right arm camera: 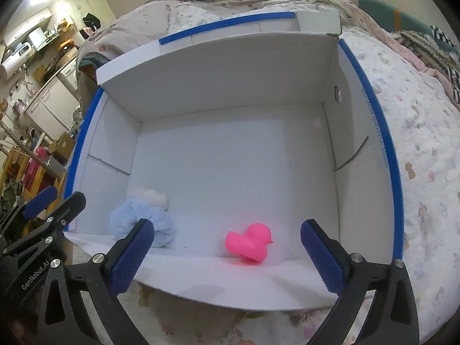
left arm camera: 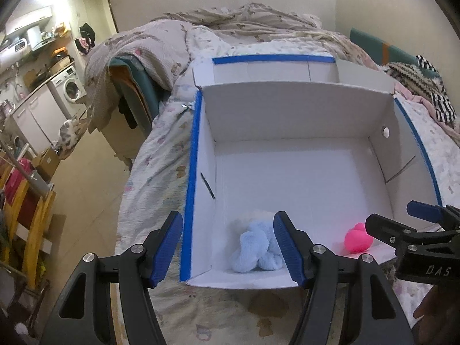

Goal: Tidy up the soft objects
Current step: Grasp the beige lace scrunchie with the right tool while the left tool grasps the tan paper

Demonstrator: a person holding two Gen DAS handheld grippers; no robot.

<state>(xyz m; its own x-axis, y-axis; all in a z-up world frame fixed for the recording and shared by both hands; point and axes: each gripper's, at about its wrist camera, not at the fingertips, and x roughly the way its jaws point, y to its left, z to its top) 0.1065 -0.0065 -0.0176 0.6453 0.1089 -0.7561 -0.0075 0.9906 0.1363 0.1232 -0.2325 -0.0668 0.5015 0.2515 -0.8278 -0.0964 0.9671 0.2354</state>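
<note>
A white cardboard box (left arm camera: 287, 109) (right arm camera: 215, 80) with blue-taped rims lies open on the bed. A light blue plush toy (left arm camera: 253, 247) (right arm camera: 129, 215) rests in its near left corner. A pink rubber duck (left arm camera: 358, 240) (right arm camera: 250, 243) sits on the box floor near the front wall. My left gripper (left arm camera: 227, 218) (right arm camera: 63, 195) hovers open above the plush, one finger outside the left wall, gripping nothing. My right gripper (right arm camera: 227, 225) (left arm camera: 394, 214) stands wide open above the duck, with its pads well clear of it.
The box sits on a patterned bedsheet (right arm camera: 425, 172), with a rumpled quilt (left arm camera: 244, 20) behind it and striped clothes (left arm camera: 431, 86) at the far right. Left of the bed are a floor (left arm camera: 86, 178), a washing machine (left arm camera: 72, 89) and yellow wooden furniture (left arm camera: 31, 215).
</note>
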